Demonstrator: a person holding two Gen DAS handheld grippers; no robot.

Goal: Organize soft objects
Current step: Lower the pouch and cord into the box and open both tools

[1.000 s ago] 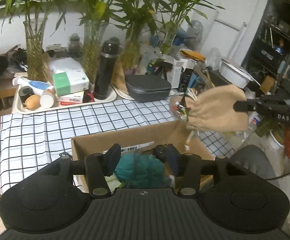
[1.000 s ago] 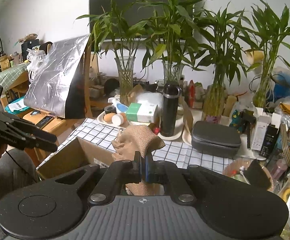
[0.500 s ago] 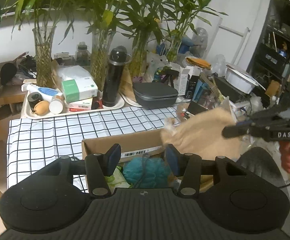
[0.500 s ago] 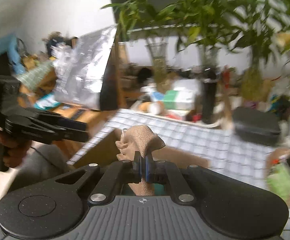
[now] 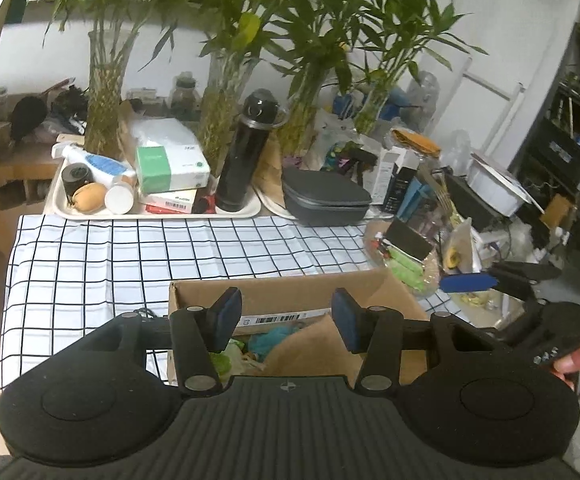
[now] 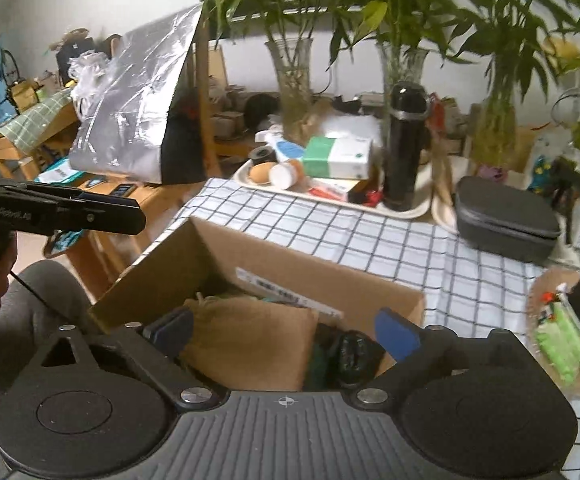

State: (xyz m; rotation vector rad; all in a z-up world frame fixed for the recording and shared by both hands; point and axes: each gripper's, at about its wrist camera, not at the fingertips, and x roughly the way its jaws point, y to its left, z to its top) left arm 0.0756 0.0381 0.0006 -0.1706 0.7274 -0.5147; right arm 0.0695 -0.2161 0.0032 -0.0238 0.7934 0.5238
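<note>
A tan burlap pouch (image 6: 249,340) lies inside the open cardboard box (image 6: 290,256) on the checked tablecloth. My right gripper (image 6: 283,334) hangs just over the box with its jaws opening wide. The pouch sits below and between the pads, and they do not press on it. In the left wrist view the same pouch (image 5: 302,352) rests in the box (image 5: 290,292) beside a teal soft thing (image 5: 273,336). My left gripper (image 5: 285,320) hovers at the box's near edge, partly open, holding nothing. The right gripper (image 5: 490,280) shows at the right edge, with its blue pad visible.
Behind the box stand a white tray (image 5: 61,208) of bottles and boxes, a black flask (image 5: 245,156), a grey zip case (image 5: 326,200) and several bamboo vases. A bowl of packets (image 5: 406,264) sits at the box's right. A silver foil bag (image 6: 129,108) stands far left.
The right gripper came down over the box shut on the pouch, then its jaws spread and the pouch dropped into the box. The left gripper stayed about where it was.
</note>
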